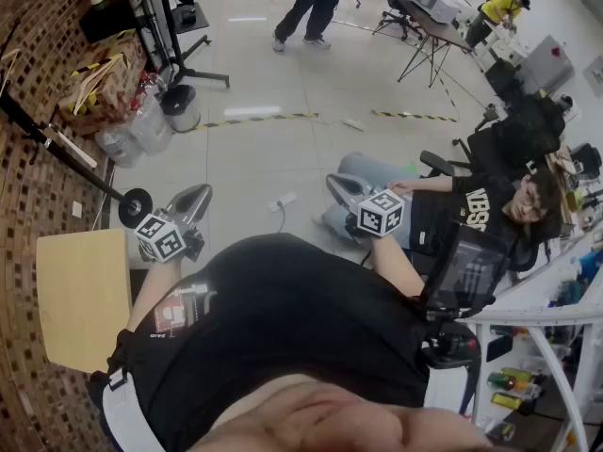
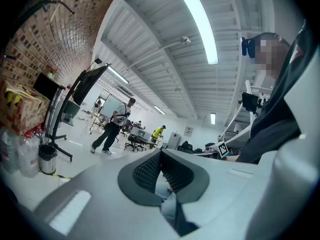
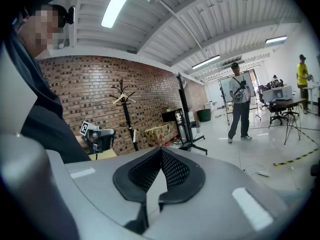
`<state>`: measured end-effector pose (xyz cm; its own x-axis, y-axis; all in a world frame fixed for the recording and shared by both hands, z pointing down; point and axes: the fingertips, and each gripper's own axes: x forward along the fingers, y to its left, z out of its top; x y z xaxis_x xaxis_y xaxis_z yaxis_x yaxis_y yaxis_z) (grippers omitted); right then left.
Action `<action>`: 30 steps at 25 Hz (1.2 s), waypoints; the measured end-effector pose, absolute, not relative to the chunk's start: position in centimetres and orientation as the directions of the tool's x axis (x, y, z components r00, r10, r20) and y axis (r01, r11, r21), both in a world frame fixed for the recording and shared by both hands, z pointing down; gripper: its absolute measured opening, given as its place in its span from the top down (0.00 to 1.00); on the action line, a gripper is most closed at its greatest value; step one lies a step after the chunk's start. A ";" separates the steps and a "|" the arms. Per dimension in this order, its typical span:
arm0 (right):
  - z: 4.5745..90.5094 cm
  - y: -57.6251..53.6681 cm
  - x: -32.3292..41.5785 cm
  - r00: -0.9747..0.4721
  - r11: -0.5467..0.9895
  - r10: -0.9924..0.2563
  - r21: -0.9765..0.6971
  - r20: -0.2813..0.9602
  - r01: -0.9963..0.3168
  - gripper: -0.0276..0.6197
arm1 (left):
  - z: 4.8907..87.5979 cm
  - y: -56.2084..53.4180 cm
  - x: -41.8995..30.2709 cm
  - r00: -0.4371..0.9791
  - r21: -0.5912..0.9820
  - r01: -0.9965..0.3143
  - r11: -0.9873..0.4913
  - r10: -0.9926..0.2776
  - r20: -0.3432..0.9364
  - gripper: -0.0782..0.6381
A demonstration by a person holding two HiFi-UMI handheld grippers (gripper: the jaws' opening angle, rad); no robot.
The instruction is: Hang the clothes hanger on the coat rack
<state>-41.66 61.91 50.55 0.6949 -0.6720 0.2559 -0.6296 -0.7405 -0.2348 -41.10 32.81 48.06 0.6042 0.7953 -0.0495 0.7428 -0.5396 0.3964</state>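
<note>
While the pale clothes hanger (image 3: 124, 99) hangs near the top of the black coat rack (image 3: 127, 121), which stands against the brick wall (image 3: 85, 79), both tools are well apart from it. The right gripper (image 3: 161, 153) has its jaws closed together with nothing between them, and it faces the rack across the room. The left gripper (image 2: 161, 155) likewise has its jaws pressed together, empty, pointing over the open floor. From the head view, both sit close to the wearer's chest, the left one just beside a light wooden table (image 1: 83, 299). Near the rack are a cardboard box (image 3: 159, 133) and a black stand (image 3: 187, 114); a person (image 3: 239, 109) stands beyond.
</note>
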 end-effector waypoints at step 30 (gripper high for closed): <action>54.6 57.0 -35.2 0.551 -0.626 -0.777 -0.270 0.305 -0.732 0.94 | 50.8 30.3 -38.2 0.696 0.451 0.626 -0.637 0.716 0.045 0.89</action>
<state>-35.20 56.97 54.64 0.5513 -0.7766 0.3050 -0.7318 -0.6257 -0.2703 -38.24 30.26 50.78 0.6964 0.7162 0.0449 0.6257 -0.6367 0.4507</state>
